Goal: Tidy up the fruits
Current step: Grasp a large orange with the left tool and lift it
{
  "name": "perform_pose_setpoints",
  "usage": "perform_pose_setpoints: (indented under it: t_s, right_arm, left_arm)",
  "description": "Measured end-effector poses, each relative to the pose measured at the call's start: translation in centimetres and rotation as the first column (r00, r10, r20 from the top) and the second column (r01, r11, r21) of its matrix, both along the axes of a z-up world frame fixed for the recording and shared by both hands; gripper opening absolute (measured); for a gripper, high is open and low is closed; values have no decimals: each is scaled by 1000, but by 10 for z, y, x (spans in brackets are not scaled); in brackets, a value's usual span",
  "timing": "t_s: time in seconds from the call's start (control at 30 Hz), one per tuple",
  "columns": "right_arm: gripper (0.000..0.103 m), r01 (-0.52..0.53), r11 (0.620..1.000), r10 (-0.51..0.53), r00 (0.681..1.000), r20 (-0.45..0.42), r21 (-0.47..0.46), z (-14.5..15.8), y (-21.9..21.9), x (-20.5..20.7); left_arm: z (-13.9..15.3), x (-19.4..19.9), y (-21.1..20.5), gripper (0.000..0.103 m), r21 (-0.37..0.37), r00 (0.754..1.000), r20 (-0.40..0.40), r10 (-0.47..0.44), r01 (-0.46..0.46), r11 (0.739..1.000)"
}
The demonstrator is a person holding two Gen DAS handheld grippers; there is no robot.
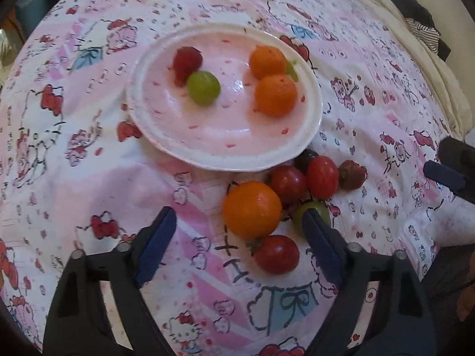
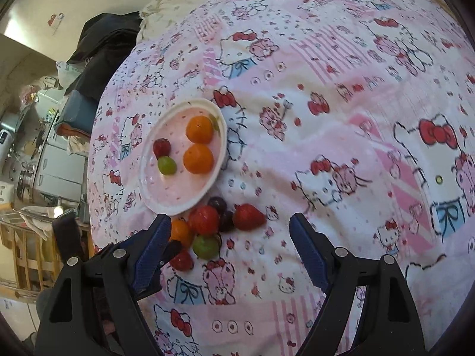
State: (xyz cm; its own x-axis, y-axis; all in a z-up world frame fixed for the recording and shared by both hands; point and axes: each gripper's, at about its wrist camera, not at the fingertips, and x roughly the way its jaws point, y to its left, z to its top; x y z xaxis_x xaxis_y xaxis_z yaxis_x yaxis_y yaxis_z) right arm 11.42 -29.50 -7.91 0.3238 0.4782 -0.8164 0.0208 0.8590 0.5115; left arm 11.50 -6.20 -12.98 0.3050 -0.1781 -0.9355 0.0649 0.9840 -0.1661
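Note:
A pink plate [image 1: 225, 145] [image 2: 166, 195] lies on the patterned bedspread and holds two oranges [image 1: 274, 95] [image 2: 198, 158], a green grape [image 1: 203, 88] [image 2: 166, 165] and a strawberry [image 1: 187, 62] [image 2: 161, 147]. Below the plate is a pile of loose fruit: an orange [image 1: 251, 209] [image 2: 180, 231], red tomatoes [image 1: 322, 176] [image 2: 204, 219], a green grape [image 1: 314, 210] [image 2: 205, 246], a strawberry [image 1: 351, 175] [image 2: 248, 216] and dark grapes [image 2: 218, 203]. My left gripper [image 1: 239, 225] is open and empty, its jaws around the loose orange. My right gripper [image 2: 230, 231] is open and empty beside the pile.
The bedspread [image 2: 326, 118] covers a soft bed. Dark clothes [image 2: 104, 38] lie at its far edge. Shelves and clutter [image 2: 35, 154] stand beside the bed. The right gripper shows at the left wrist view's right edge [image 1: 445, 175].

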Motion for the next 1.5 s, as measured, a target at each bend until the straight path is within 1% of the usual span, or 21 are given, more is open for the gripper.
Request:
perform_pose_setpoints:
  t_s: [0.03, 0.07, 0.17, 0.23, 0.27, 0.3, 0.4, 0.57, 0.67, 0.77, 0.9, 1.0, 1.1, 1.2, 1.23, 1.27, 1.3, 1.37, 1.5]
  right_arm:
    - [84, 5, 1000, -5, 1000, -4, 2, -1, -2, -1]
    - [84, 10, 1000, -10, 1000, -9, 3, -3, -3, -2]
    - [84, 22, 1000, -21, 1000, -15, 3, -5, -6, -2]
    - [84, 26, 1000, -25, 1000, -13, 3, -5, -7, -1]
    - [84, 28, 1000, -28, 1000, -13, 3, -5, -7, -1]
    - [84, 29, 1000, -29, 1000, -13, 4, -5, -7, 0]
    - [84, 22, 1000, -22, 1000, -15, 0, -5, -6, 1]
    - [84, 15, 1000, -15, 1000, -12, -11, -5, -3, 1]
    - [84, 17, 1000, -17, 1000, -10, -15, -5, -2, 1]
    - [84, 18, 1000, -18, 1000, -8, -18, -4, -2, 1]
    - [84, 1, 1000, -1, 1000, -3, -21, -3, 3, 1]
    - [84, -14, 1000, 14, 1000, -6, -26, -5, 9, 1]
    - [84, -20, 999, 20, 1000, -11, -26, -6, 11, 1]
    - [84, -33, 999, 33, 999, -18, 7, -8, 13, 1]
    - [82, -42, 999, 42, 999, -21, 20, -9, 15, 1]
    - [74, -53, 998, 53, 998, -23, 40, -9, 17, 2]
    - [70, -62, 997, 64, 998, -25, 55, -10, 20, 2]
    - [52, -90, 994, 92, 995, -34, 70, -12, 28, 4]
    - [45, -155, 988, 156, 987, -43, 25, -17, 52, 11]
  left_arm:
    - [-2, 1, -2, 73, -6, 1000, -8, -3, 3, 1000]
    - [-5, 4, -3, 72, -7, 1000, -16, -7, 7, 1000]
    - [-11, 8, -5, 64, 0, 999, -33, -12, 12, 1000]
    - [-16, 10, -5, 51, -3, 998, -58, -14, 14, 1000]
    - [-16, 11, -4, 49, -7, 998, -60, -16, 15, 1000]
    - [-16, 11, -5, 39, -12, 998, -60, -21, 20, 1000]
    - [-14, 10, -5, 38, -8, 998, -60, -32, 31, 999]
    - [-8, 7, 6, 37, 0, 999, -46, -10, 10, 1000]
    - [-1, 2, 19, 37, 21, 1000, -28, 15, -14, 1000]
    - [7, -3, 34, 37, 14, 999, -17, 48, -48, 999]
    - [25, -11, 54, 37, 20, 996, 31, 89, -89, 996]
    - [38, -18, 67, 37, 56, 992, 65, 110, -114, 992]
    - [54, -27, 78, 37, 39, 987, 85, 133, -137, 990]
    - [69, -37, 85, 37, 19, 983, 106, 152, -155, 988]
    - [73, -40, 88, 37, 10, 982, 106, 158, -160, 987]
    - [77, -42, 90, 37, 5, 981, 107, 161, -163, 987]
    - [80, -45, 92, 37, 6, 980, 112, 163, -164, 986]
    - [84, -48, 94, 37, 19, 978, 127, 164, -168, 986]
    - [85, -48, 99, 37, 31, 971, 139, 194, -200, 979]
